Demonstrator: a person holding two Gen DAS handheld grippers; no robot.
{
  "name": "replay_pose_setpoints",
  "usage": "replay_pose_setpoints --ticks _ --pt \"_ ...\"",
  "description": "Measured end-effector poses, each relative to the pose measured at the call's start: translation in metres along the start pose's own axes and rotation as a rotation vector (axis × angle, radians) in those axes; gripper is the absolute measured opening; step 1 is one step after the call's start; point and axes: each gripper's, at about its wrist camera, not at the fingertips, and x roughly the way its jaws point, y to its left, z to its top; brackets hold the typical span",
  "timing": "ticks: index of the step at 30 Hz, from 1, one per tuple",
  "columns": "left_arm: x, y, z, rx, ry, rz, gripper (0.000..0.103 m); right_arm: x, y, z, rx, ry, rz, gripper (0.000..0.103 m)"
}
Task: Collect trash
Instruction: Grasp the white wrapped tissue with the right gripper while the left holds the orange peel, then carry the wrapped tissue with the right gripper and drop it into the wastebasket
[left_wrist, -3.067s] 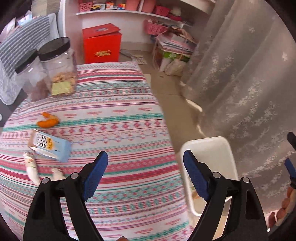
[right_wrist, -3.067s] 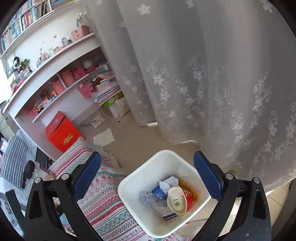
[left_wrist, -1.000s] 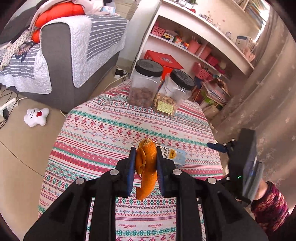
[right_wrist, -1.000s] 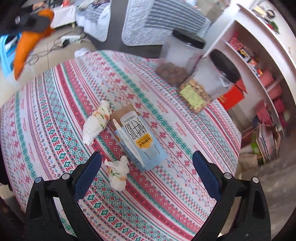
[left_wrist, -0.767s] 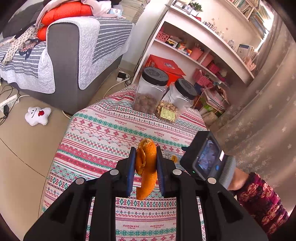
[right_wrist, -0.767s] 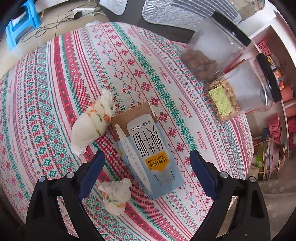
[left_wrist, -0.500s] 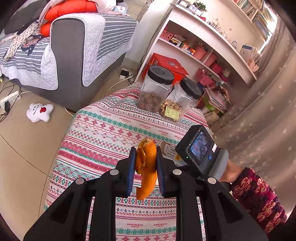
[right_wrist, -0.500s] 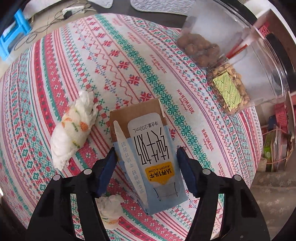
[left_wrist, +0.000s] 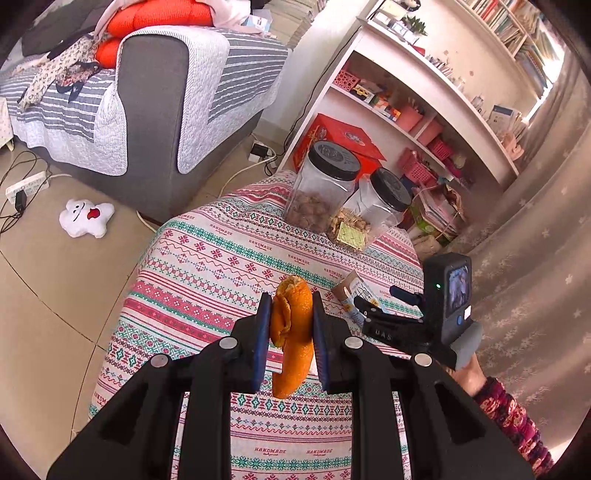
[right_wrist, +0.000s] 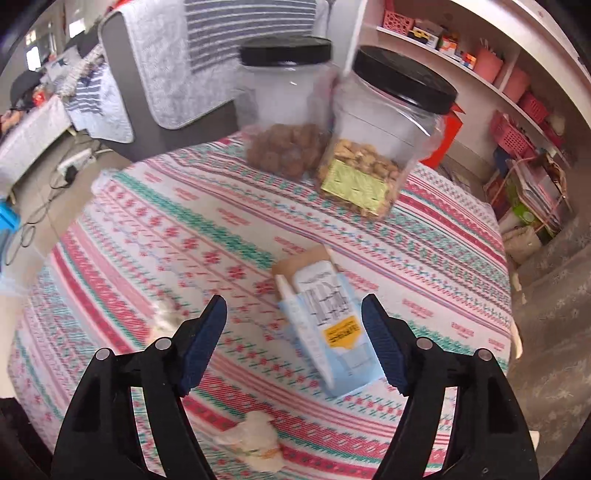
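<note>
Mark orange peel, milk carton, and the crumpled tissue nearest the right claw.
orange peel (left_wrist: 293, 325), left wrist view, mid-strip between the pads.
milk carton (right_wrist: 328, 317), right wrist view, printed top face.
crumpled tissue (right_wrist: 255, 443), right wrist view, centre of wad.

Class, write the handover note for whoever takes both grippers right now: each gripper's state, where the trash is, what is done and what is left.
Left gripper: shut on the orange peel, held above the tablecloth.
Right gripper: open, fingers straddling the blue milk carton, which lies flat on the cloth; not gripped yet.
Also on the cloth: one crumpled tissue near the right gripper, another by its left finger, blurred.
The two black-lidded jars are not trash.
Done: peel picked up. Left: bin the peel, grasp and bin the carton, then both tissues. No bin in view now.
</note>
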Motion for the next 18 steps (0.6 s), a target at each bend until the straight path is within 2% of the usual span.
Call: replay_pose_setpoints --ticks 4,6,8,9,10,11,14,18 --pt "-0.012 0.009 0.005 -0.035 -0.032 0.001 0.021 0.033 0.048 -0.004 -0.028 0.159 0.043 0.054" --pt "-0.02 0.015 0.007 -0.055 -0.051 0.001 0.021 0.053 0.062 -0.004 -0.007 0.216 0.023 0.051" --pt "-0.026 0.02 0.009 -0.066 -0.066 0.005 0.022 0.067 0.066 -0.006 0.054 0.251 0.073 0.051" --pt "-0.027 0.021 0.01 -0.07 -0.071 0.008 0.022 0.072 0.068 -0.006 0.069 0.268 0.076 0.044" --pt "-0.029 0.024 0.01 -0.074 -0.074 0.008 0.022 0.074 0.071 -0.006 0.082 0.269 0.082 0.032" --pt "-0.03 0.025 0.011 -0.078 -0.075 0.008 0.021 0.072 0.072 -0.005 0.097 0.266 0.083 0.03" --pt "-0.031 0.03 0.011 -0.091 -0.074 0.004 0.022 0.068 0.069 -0.002 0.157 0.278 0.108 0.028" --pt "-0.032 0.033 0.012 -0.11 -0.074 -0.003 0.022 0.037 0.056 0.007 0.243 0.174 0.12 0.028"
